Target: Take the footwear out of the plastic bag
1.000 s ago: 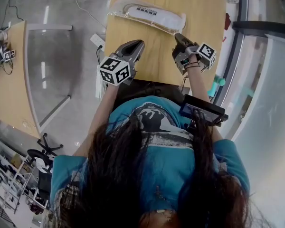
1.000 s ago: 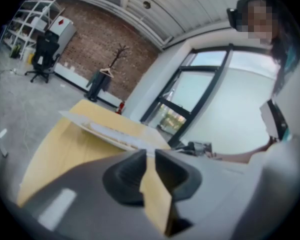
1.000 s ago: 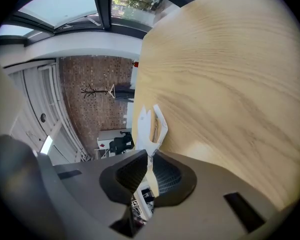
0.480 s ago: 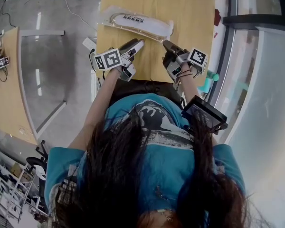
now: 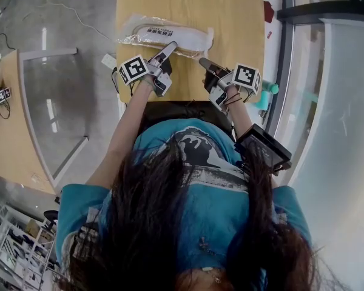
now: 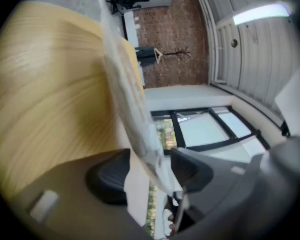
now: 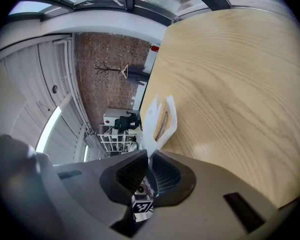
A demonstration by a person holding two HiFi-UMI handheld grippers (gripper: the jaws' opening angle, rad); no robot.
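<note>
Head view: slipper [image 5: 170, 36] lies inside plastic bag [image 5: 126, 39] at 12 o'clock on counter [image 5: 230, 11]; right hand-held gripper [image 7: 150, 160] pinches bag end; left hand-held gripper [image 6: 150, 170], jaws just opened wide, straddles bag edge; removal pending

No lettering is resolving legibly; the white flat footwear [image 5: 170, 36] inside the clear plastic bag [image 5: 128, 39] is carrying one short row of dark printed characters, too small to read; the white marker cubes [image 5: 133, 70] [image 5: 246, 76] are showing black square patterns only.
</note>
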